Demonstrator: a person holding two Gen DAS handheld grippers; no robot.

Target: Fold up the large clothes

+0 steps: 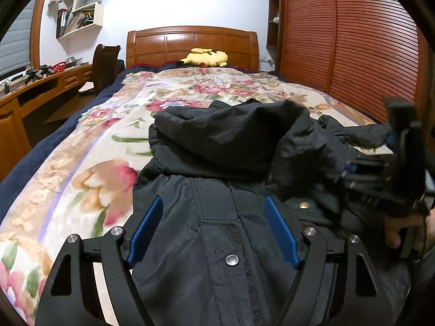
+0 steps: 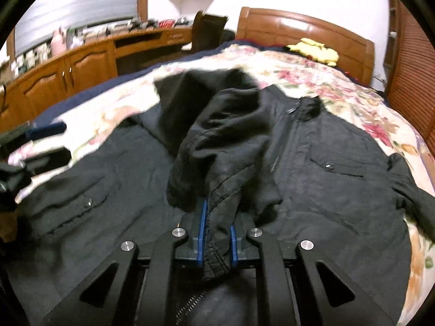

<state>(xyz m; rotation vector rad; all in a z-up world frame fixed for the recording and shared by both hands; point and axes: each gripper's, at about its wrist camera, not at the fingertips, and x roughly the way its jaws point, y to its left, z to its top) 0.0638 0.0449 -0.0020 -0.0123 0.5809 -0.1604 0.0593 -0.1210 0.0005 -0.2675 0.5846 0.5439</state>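
Right jaws: right gripper pinching a bunched fold of the black jacket.
Left jaws: left gripper spread wide — just above the snap-buttoned front (not pinching).
Jacket: lying on the floral blanket — bed.

- Left gripper points forward and down, its 2 blue pads set wide apart, nothing pinched between them.
- Right gripper is clamped tight, its 2 blue pads squeezing a bunched fold of black jacket cloth.
- Off to the left gripper's right, a bare hand grips the right gripper's handle.
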